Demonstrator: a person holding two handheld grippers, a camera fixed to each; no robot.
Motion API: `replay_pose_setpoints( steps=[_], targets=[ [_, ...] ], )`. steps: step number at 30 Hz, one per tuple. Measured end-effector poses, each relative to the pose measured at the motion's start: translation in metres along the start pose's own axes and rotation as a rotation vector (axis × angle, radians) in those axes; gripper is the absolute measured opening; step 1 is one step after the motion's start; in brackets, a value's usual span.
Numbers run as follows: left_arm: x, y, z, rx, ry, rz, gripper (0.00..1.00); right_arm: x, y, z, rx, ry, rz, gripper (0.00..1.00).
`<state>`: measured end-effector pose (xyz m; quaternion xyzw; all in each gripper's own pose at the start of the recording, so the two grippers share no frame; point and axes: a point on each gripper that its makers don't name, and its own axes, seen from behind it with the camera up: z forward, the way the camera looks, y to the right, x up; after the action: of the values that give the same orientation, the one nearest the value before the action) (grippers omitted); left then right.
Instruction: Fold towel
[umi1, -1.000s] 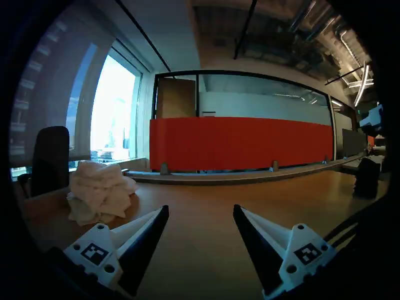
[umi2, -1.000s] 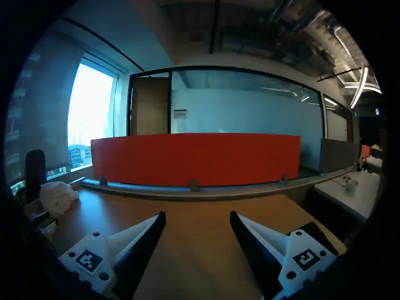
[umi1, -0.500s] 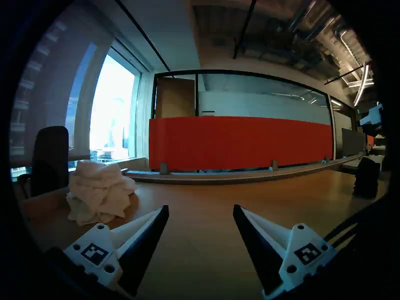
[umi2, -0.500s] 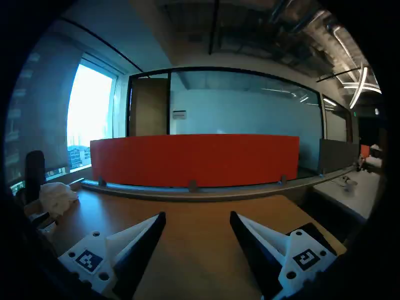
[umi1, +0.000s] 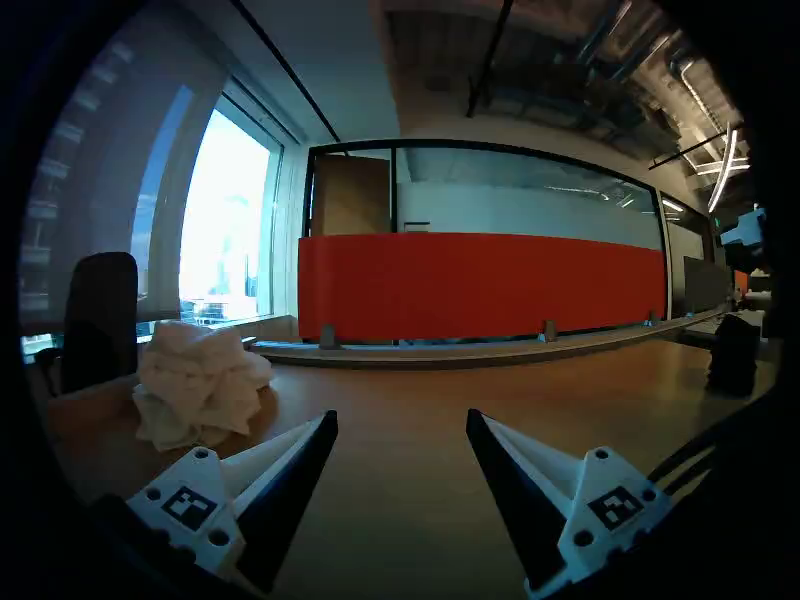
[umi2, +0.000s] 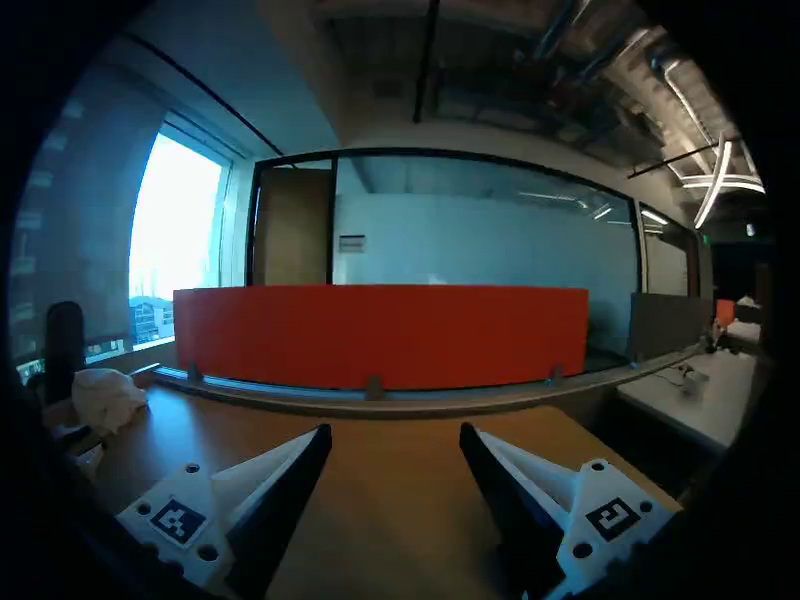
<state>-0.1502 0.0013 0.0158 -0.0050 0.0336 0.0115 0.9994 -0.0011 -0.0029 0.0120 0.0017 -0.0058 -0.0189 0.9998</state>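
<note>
Left gripper view: left gripper (umi1: 400, 414) released, empty; crumpled towel (umi1: 200, 385) on surface (umi1: 560, 390), near, ahead-left.
Right gripper view: right gripper (umi2: 395, 428) released, empty; towel (umi2: 105, 398) far left, well apart.
Nearer: left gripper.
Towel long axis: probably none while bunched.

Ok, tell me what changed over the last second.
The right gripper tipped upward slightly: the red divider sits lower in its view than before. Nothing was grasped or released. The left gripper stayed put, both grippers stayed open and empty, and the towel stayed crumpled on the table, untouched.
</note>
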Motion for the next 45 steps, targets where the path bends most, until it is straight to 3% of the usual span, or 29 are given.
replay_pose_setpoints(
  steps=[9, 18, 30, 39, 45],
  targets=[
    [-0.003, 0.000, 0.001, 0.000, 0.001, 0.000, 0.96, -0.007, 0.018, 0.004, -0.044, 0.032, -0.003, 0.99],
    [-0.004, 0.001, 0.001, 0.000, 0.001, 0.000, 0.96, -0.046, 0.025, 0.003, -0.035, 0.045, 0.031, 0.99],
    [-0.004, 0.001, 0.001, 0.000, 0.001, -0.001, 0.96, -0.099, 0.033, 0.006, -0.043, 0.049, 0.007, 0.99],
    [-0.004, 0.001, 0.001, 0.000, 0.001, 0.000, 0.95, -0.117, 0.031, 0.008, -0.032, 0.059, 0.034, 0.99],
    [-0.004, 0.001, 0.001, 0.000, 0.001, 0.000, 0.96, -0.137, 0.035, 0.009, -0.044, 0.024, 0.042, 0.99]
  ],
)
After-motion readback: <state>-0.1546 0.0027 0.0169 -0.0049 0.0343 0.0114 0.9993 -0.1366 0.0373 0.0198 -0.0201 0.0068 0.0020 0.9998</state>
